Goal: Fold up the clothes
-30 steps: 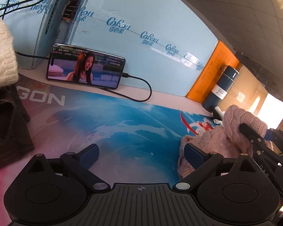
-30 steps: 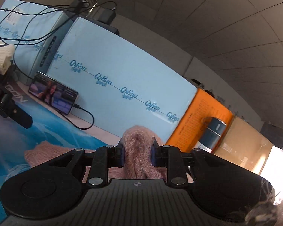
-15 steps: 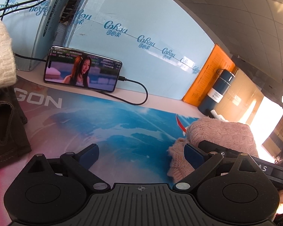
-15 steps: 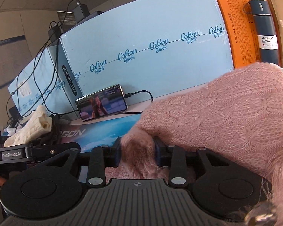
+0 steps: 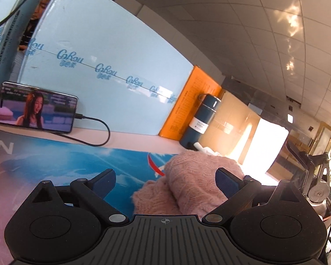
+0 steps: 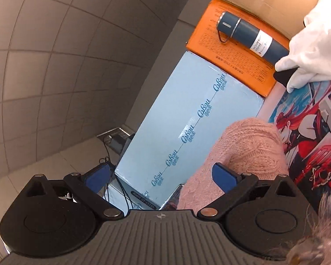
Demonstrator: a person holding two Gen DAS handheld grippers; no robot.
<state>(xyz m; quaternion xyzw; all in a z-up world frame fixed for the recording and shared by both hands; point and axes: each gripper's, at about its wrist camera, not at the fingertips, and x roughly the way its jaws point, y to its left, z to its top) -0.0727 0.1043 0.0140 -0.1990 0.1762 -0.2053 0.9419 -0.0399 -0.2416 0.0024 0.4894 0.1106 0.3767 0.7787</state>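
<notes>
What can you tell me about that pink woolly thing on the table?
The pink sweater is a fuzzy cable knit, folded into a soft bundle with a rolled upper layer over a flatter one. It lies on the printed mat, near the blue flask. Neither gripper grips it; the right gripper has just been opening beside it.

Left gripper jaws wide apart over printed mat, folded pink sweater just ahead, phone and flask against boxes behind.
</notes>
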